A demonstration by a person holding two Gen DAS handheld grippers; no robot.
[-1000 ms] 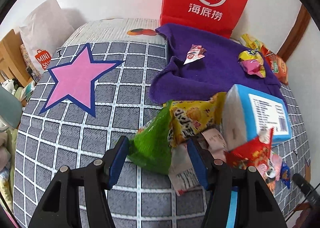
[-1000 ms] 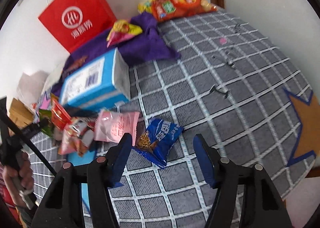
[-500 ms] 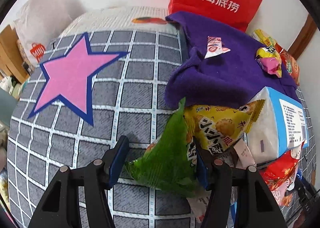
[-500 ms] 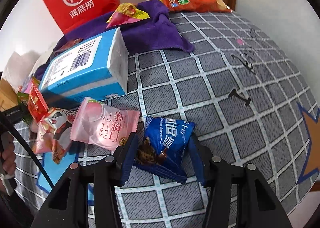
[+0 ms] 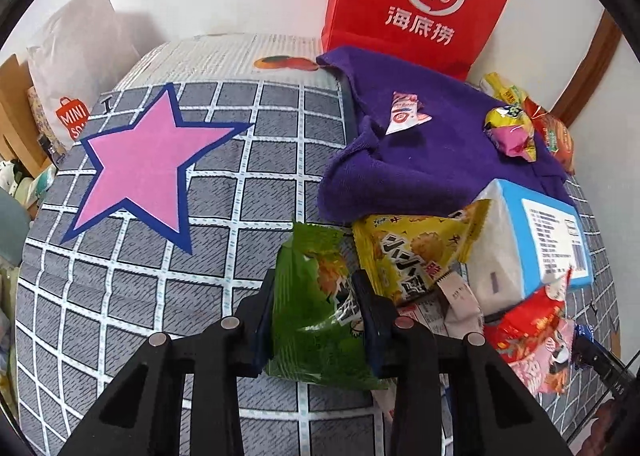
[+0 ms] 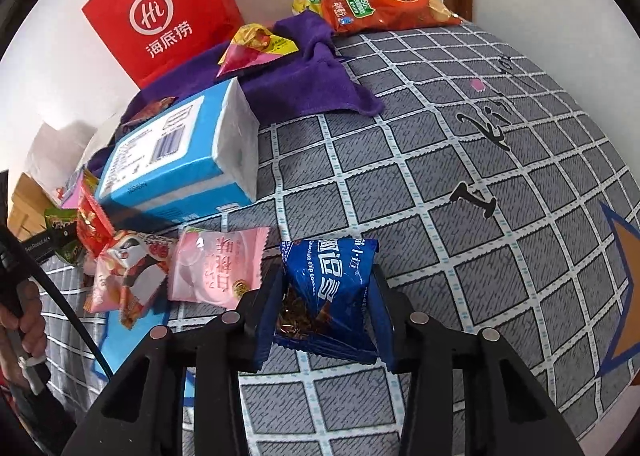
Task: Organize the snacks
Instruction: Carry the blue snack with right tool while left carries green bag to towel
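My left gripper point(image 5: 316, 288) is shut on a green snack packet point(image 5: 316, 320), pinched between both blue pads. A yellow snack packet point(image 5: 412, 252) lies just right of it against a blue tissue box point(image 5: 548, 240). My right gripper point(image 6: 326, 284) is shut on a blue chocolate chip cookie packet point(image 6: 336, 288). A pink packet point(image 6: 216, 272) and a panda-print packet point(image 6: 128, 276) lie to its left. The tissue box point(image 6: 176, 159) sits beyond them.
A red paper bag point(image 5: 420, 3) stands at the back wall behind a purple towel point(image 5: 424, 159) carrying a small white-pink packet point(image 5: 404, 117) and a yellow-pink one point(image 5: 512, 131). An orange chip bag point(image 6: 384, 3) lies at the far corner. A pink star point(image 5: 144, 163) marks the grey checked cloth.
Both grippers have closed: the left onto the green packet, the right onto the blue cookie packet. Both moved forward onto their packets over the last second.
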